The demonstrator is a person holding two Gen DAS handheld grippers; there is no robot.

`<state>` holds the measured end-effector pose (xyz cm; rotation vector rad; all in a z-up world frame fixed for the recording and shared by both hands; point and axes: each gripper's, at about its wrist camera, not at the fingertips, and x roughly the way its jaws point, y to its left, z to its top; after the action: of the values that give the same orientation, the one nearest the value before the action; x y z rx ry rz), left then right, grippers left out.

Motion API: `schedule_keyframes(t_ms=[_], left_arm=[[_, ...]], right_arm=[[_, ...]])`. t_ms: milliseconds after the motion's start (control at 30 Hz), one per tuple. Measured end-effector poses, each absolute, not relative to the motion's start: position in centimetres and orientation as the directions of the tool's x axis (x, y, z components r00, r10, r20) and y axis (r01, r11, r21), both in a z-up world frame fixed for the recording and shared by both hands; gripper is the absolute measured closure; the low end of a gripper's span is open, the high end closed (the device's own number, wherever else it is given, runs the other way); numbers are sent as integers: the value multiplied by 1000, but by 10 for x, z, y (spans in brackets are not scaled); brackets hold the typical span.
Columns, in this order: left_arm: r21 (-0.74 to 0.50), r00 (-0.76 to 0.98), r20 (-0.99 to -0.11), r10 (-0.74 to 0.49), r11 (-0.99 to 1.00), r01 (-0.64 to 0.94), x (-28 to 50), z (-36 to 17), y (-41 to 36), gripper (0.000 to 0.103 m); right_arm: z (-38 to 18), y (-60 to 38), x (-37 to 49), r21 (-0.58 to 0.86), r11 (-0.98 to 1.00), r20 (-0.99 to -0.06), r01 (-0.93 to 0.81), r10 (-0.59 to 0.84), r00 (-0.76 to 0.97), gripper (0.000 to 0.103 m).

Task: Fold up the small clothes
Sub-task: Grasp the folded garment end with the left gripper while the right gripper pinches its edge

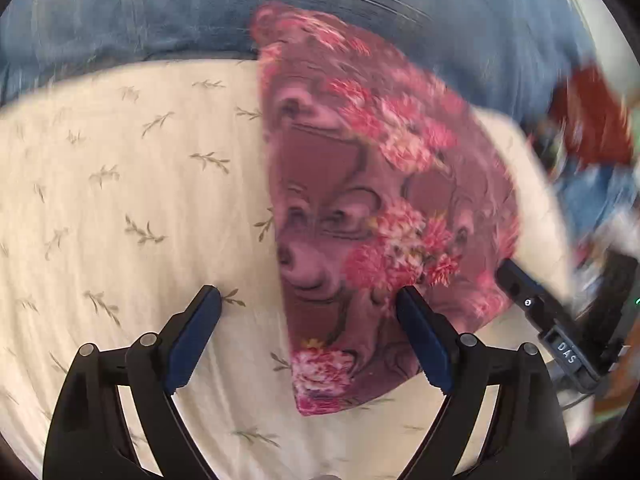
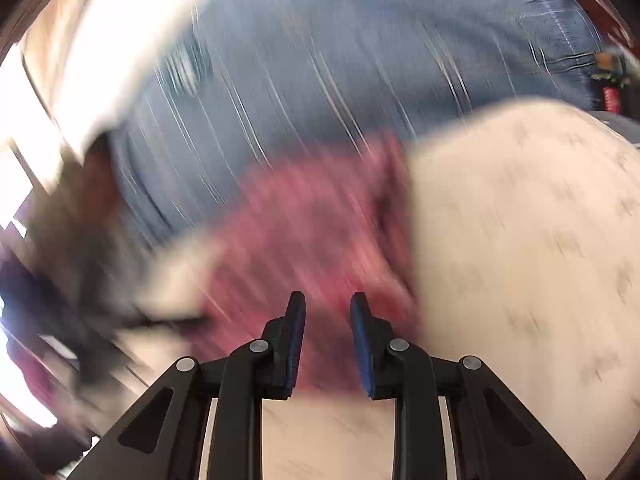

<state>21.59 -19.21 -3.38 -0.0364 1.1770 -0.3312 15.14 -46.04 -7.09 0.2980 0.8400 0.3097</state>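
Pink flowery cloth (image 1: pixel 372 208) lies folded on a cream sheet with little leaves (image 1: pixel 120 200), just in front of someone in blue jeans (image 1: pixel 160 12). The left tongs (image 1: pixel 308 300) hang wide over its near edge and hold nothing. The right tongs (image 2: pixel 328 300) sit at its other side, 2 blue pads (image 2: pixel 362 332) a small way apart, nothing between them. That view is very blurry.

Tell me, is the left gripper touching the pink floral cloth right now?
Cannot tell. In the left wrist view the left gripper stands wide open over the pink floral cloth; one finger overlaps its edge, but contact or gap isn't plain.
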Motion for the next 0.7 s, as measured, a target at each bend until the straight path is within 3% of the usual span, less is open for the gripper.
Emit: schedule_keyframes(t_ms=[33, 67, 133, 200, 267, 333, 433, 600, 633, 700], left_arm=[[-148, 355, -903, -240, 952, 266, 211, -30, -199, 12], [-153, 351, -903, -249, 948, 280, 208, -27, -201, 13], [-218, 331, -892, -309, 933, 285, 207, -18, -197, 13], [-261, 342, -876, -340, 931, 257, 216, -9, -193, 13], [-318, 347, -863, -366, 929, 188, 233, -3, -180, 13], [-391, 328, -852, -409, 912, 122, 252, -4, -165, 13], [-498, 282, -826, -488, 866, 41, 275, -14, -148, 13], [-574, 231, -799, -556, 819, -14, 299, -32, -144, 13], [-589, 218, -790, -572, 808, -13, 301, -36, -146, 13], [-599, 235, -778, -583, 801, 2, 302, -37, -151, 7]], right_arm=[[-69, -454, 148, 325, 927, -663, -184, 363, 655, 88], [-62, -452, 140, 297, 933, -658, -201, 353, 665, 85], [-51, -458, 137, 344, 921, -673, -183, 377, 636, 81], [-36, -473, 134, 435, 882, -605, -178, 433, 668, 77], [-27, -488, 139, 501, 857, -554, -125, 428, 714, 58], [-25, -512, 150, 588, 808, -515, -42, 413, 751, 53], [-37, -528, 182, 686, 727, -481, 14, 439, 758, 52], [-66, -520, 235, 718, 695, -524, 35, 507, 685, 51], [-74, -517, 246, 745, 666, -512, 22, 550, 660, 53], [-74, -509, 259, 796, 602, -421, -71, 633, 649, 46]])
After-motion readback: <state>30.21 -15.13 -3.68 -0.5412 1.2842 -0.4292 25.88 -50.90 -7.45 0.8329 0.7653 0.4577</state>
